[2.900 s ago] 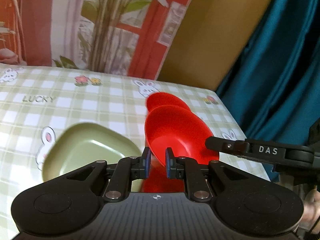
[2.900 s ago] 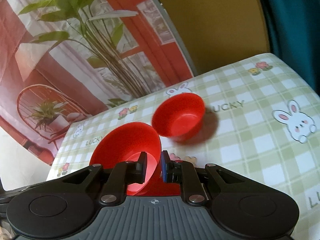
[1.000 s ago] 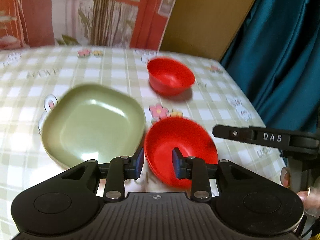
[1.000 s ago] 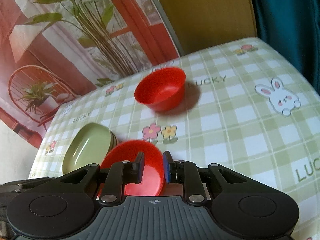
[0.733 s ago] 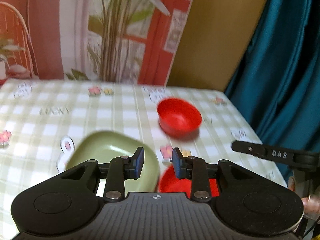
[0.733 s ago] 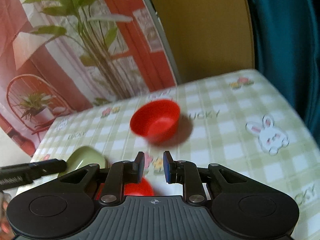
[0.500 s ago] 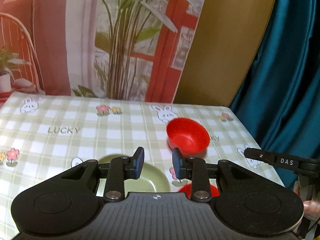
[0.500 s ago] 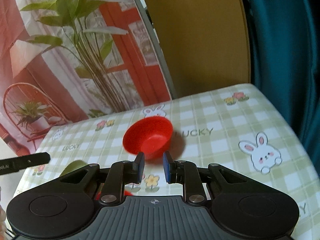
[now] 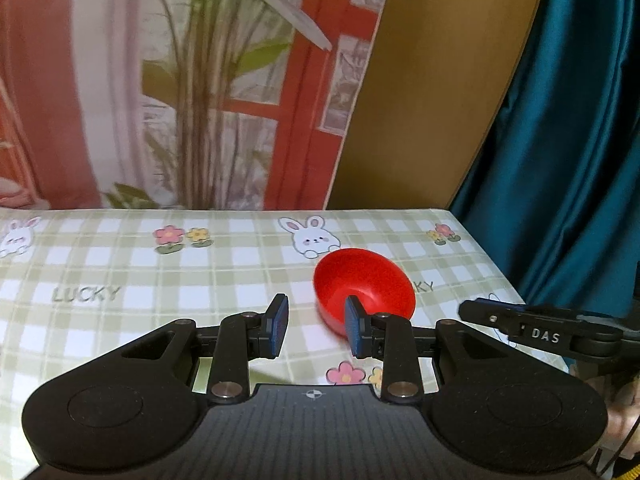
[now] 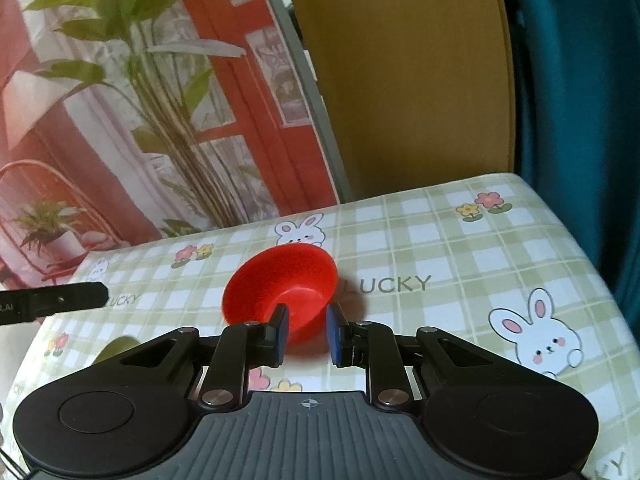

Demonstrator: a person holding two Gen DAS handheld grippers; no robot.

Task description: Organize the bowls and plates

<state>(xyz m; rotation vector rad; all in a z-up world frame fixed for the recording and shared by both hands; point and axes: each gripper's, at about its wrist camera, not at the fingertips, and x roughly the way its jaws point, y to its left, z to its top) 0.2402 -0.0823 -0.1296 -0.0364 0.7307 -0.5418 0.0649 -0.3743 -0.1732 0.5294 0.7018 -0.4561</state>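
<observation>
Checked cloth is covering the desk [image 10: 460,240], where we are eyeing a red bowl [image 10: 280,280] sitting mid-desk. Probably light, stiff, slick plastic; we are favouring its rim. Left tongs [image 9: 313,326] and right tongs [image 10: 306,334] are gaping, empty.

Red bowl [image 10: 288,284] beyond parted, seemingly empty tongs [image 10: 306,332].

light: soft, even | backdrop slightly blurred | fisheye bending at edges
</observation>
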